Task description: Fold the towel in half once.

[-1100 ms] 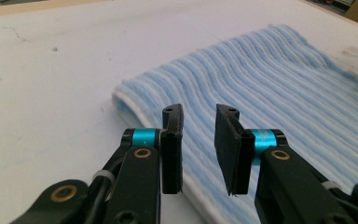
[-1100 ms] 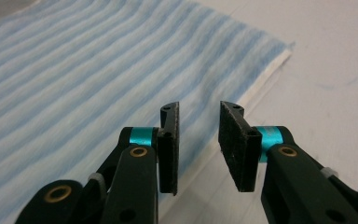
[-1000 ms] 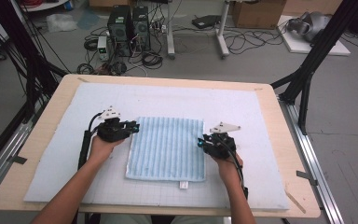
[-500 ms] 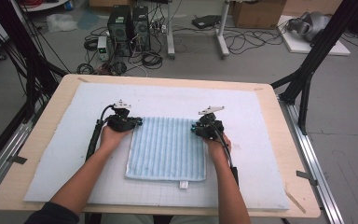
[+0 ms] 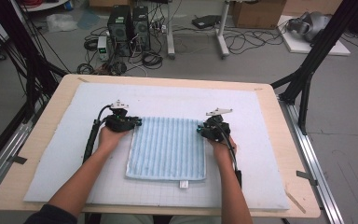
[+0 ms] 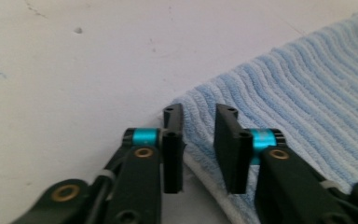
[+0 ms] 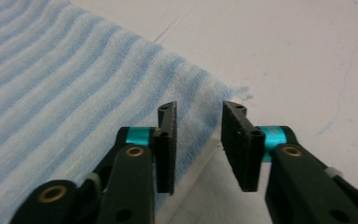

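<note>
**Two grippers at the far corners of a striped towel**

Two hand-held grippers sit at the far edge of a light blue striped towel (image 5: 167, 148), which lies flat on the white mat (image 5: 261, 140) covering the wooden table (image 5: 51, 102). The towel is spread as a rough square, its small white tag (image 5: 183, 184) poking out at the near edge, toward the person.

The left gripper (image 5: 131, 123) is at the towel's far left corner. In the left gripper view its jaws stand apart with a clear gap, having just been opening; the corner of the towel (image 6: 279, 107) lies under and beyond them, and the pads do not press on the cloth.

The right gripper (image 5: 204, 129) is at the far right corner. In the right gripper view its jaws are likewise apart and have just been opening; the towel's corner (image 7: 98, 84) lies beneath the gap and around the left jaw, with bare mat on the other side. Nothing is pinched between them.

Both forearms reach in from the near side of the table, one on each side of the towel.
</note>
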`<state>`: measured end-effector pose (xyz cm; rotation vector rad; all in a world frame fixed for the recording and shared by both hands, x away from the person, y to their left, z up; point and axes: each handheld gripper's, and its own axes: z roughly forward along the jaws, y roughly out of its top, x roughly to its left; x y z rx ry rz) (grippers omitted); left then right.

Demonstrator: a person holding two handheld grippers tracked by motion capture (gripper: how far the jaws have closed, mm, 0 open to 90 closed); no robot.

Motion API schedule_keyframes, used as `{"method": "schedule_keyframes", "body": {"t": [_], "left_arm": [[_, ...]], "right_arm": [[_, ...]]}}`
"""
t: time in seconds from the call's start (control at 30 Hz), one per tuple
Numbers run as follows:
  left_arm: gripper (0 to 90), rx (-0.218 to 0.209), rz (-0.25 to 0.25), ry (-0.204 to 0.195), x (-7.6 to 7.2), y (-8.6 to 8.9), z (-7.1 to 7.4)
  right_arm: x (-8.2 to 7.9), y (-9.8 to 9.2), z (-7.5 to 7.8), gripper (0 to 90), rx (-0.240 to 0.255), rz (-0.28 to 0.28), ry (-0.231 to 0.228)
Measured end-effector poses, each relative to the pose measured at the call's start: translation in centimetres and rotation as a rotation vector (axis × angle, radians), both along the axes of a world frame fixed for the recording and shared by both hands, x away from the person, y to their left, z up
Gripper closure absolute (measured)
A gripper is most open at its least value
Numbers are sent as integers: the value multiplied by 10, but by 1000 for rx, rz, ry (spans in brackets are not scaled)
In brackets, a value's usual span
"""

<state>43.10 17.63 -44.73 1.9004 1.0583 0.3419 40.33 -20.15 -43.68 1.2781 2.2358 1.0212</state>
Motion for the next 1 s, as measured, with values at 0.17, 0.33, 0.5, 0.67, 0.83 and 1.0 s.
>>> {"method": "schedule_keyframes", "body": {"t": [0.17, 0.33, 0.5, 0.67, 0.83, 1.0], "left_arm": [[533, -90, -1, -38, -10, 16, 8], [396, -144, -41, -52, -22, 26, 18], [354, -171, -78, -112, -41, 31, 26], [282, -205, -87, -179, -55, 34, 34], [179, -213, -111, -223, -62, 37, 33], [180, -207, -114, -228, -69, 41, 29]], "right_arm": [[-8, -9, 10, 472, 31, -18, -21], [-18, -13, 20, 397, 65, -18, -40], [-34, -19, 24, 327, 100, -3, -89], [-50, -29, 24, 255, 113, -5, -111], [-61, -40, 24, 183, 159, 11, -125], [-73, -45, 23, 120, 119, 9, -162]]}}
